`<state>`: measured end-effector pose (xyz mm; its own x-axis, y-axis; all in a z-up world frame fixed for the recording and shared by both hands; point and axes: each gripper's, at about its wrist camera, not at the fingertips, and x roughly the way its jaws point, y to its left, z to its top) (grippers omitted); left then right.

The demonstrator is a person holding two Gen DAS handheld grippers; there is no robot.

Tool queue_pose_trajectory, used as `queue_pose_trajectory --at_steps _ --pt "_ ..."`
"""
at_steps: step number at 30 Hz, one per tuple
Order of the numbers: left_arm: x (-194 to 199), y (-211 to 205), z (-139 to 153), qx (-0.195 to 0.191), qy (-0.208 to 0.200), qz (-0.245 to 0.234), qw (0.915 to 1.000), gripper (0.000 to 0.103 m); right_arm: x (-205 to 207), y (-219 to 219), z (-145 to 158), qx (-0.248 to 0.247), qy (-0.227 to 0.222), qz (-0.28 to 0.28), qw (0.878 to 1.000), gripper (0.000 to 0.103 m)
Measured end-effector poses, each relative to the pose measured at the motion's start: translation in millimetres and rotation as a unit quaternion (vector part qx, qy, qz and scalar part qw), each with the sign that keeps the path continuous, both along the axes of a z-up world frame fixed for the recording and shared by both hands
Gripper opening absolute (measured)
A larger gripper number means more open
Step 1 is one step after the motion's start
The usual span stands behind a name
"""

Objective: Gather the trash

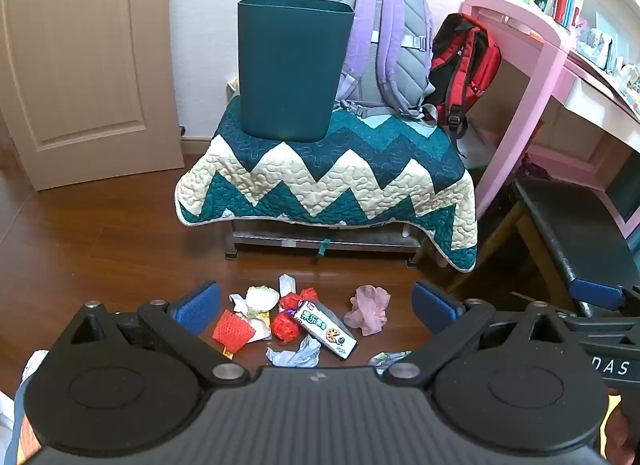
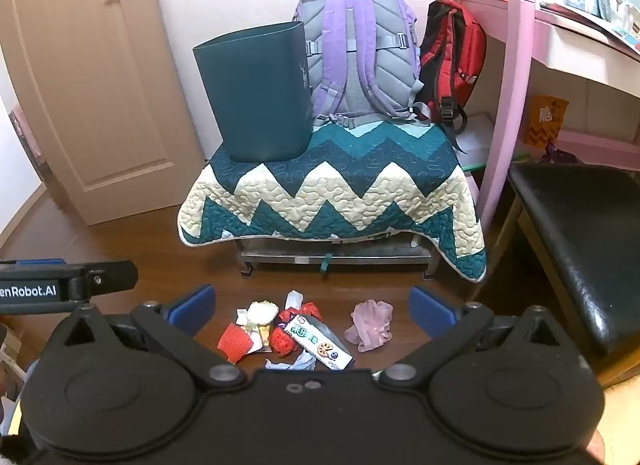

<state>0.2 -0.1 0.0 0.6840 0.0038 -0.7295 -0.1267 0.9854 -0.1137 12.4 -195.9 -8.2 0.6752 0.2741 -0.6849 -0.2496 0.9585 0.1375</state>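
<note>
On the floor — trash [image 1: 304, 325] below spread jaws.

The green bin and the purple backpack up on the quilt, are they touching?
Cannot tell. In the right wrist view the green bin overlaps the purple backpack, hiding any gap or contact.

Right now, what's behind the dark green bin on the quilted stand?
Behind the dark green bin stands a purple backpack, partly hidden by it, against the white wall. A red backpack leans beside that. The bin's inside cannot be seen from either view.
</note>
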Motion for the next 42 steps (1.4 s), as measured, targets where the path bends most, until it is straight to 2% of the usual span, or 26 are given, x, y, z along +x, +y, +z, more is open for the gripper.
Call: queue_pose_trajectory --at_steps 15,30,42 --pt "1 2 -4 -0.001 0.003 -0.001 1.0000 0.102 -1 0 -1 0.004 0.001 -0.001 1.000 0.103" --pt "-2 -2 -1 -0.003 -0.012 -0.009 0.9999 0.102 0 -4 3 0.005 0.001 0.001 1.000 0.103" --pt "-5 0 -1 -0.010 -0.018 -0.021 0.9996 0.102 -3 5 7 0.004 -0.015 0.006 1.000 0.103"
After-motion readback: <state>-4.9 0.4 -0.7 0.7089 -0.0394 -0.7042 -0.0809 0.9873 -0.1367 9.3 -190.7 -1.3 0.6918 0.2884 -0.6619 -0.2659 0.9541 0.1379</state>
